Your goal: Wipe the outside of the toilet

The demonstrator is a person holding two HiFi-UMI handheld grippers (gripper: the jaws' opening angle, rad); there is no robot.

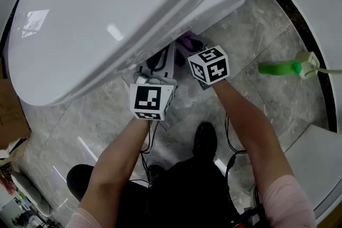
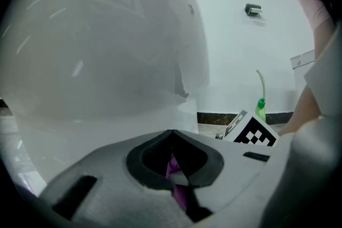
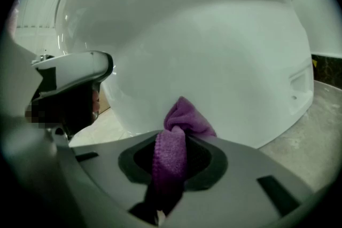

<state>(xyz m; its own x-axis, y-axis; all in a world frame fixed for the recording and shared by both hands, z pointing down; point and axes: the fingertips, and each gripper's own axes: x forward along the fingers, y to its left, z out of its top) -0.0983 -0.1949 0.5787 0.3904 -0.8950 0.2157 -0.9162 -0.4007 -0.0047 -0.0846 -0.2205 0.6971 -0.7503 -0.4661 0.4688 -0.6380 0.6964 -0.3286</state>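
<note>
Right tongs clamp a purple cloth low against the toilet; left tongs, beside it, pinch a purple scrap; wiping seems underway, with most of the outside left, I judge.

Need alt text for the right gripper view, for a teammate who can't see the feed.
The right gripper is shut on a purple cloth, its bunched end up at the outer wall of the white toilet bowl; contact is unclear. The left gripper shows at the left edge, grey stone floor at lower right.
</note>
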